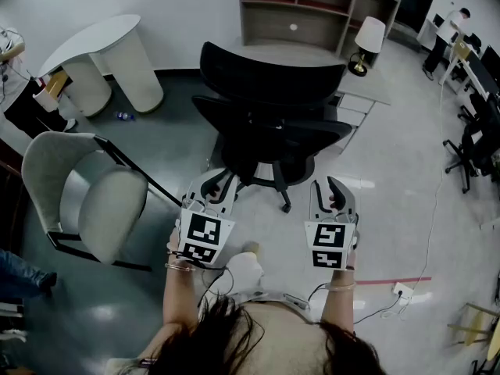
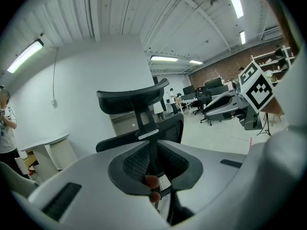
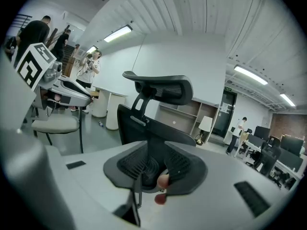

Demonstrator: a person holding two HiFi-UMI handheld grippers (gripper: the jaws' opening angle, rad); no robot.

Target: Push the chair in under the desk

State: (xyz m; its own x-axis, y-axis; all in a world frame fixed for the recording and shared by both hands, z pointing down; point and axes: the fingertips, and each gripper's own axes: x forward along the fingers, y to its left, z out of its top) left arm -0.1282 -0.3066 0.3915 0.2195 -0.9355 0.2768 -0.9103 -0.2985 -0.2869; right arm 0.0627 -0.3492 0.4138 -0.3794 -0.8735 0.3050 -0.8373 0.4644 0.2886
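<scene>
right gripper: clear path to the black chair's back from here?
Probably yes. The right gripper points at the black chair from close behind, jaws empty, with only floor between. The grey chair stands off to the left.

The black mesh chair is standing upright on its wheels, backrest facing us, just before the pale desk.

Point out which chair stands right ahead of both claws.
The black swivel chair with the headrest, dead centre; the pale cushioned chair stands off to the left.
</scene>
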